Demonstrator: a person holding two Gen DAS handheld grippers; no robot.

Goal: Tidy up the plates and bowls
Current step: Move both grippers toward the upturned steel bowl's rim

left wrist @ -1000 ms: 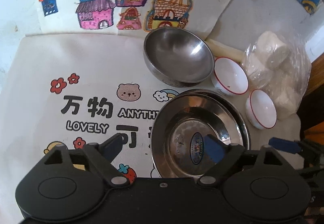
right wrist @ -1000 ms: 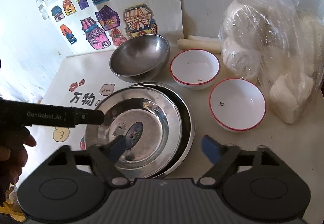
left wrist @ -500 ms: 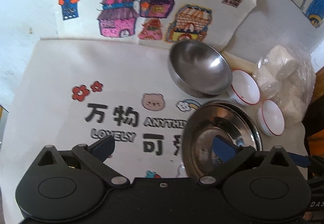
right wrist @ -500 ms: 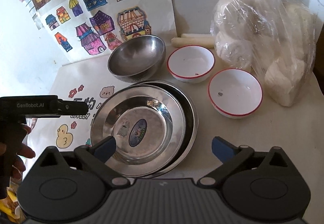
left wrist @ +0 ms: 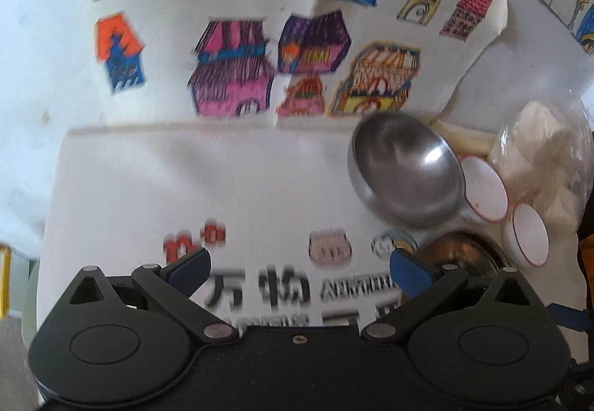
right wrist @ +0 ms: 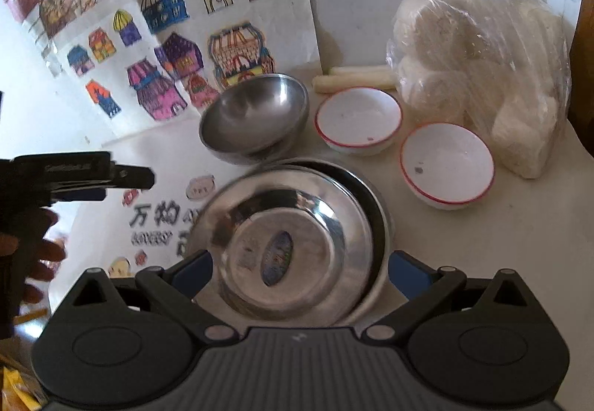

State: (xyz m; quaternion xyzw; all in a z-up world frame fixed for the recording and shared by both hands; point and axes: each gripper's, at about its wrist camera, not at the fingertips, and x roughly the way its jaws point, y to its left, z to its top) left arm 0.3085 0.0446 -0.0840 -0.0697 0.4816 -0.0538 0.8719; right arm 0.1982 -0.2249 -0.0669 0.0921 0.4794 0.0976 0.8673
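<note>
Two stacked steel plates (right wrist: 289, 244) lie on the table, right in front of my right gripper (right wrist: 300, 268). Its jaws stand wide open, with the plates seen between the blue fingertips and no pad pressing on them. Behind the plates sits a steel bowl (right wrist: 256, 117), and to its right two white bowls with red rims (right wrist: 358, 119) (right wrist: 447, 164). My left gripper (left wrist: 297, 264) hangs open over the printed cloth (left wrist: 185, 188) with nothing between its fingers. In the left wrist view, the steel bowl (left wrist: 406, 180) and the plates (left wrist: 464, 251) lie to its right.
A plastic bag of white buns (right wrist: 479, 77) fills the back right corner, with two pale sticks (right wrist: 352, 80) against the wall beside it. Coloured house drawings (left wrist: 260, 39) hang on the wall behind. A hand (right wrist: 33, 255) holds the left gripper at the left.
My left gripper has drawn away to the left, so the plates slid to the right edge of its view. Both grippers' jaws opened wider. The plates now sit centred before the right gripper.
</note>
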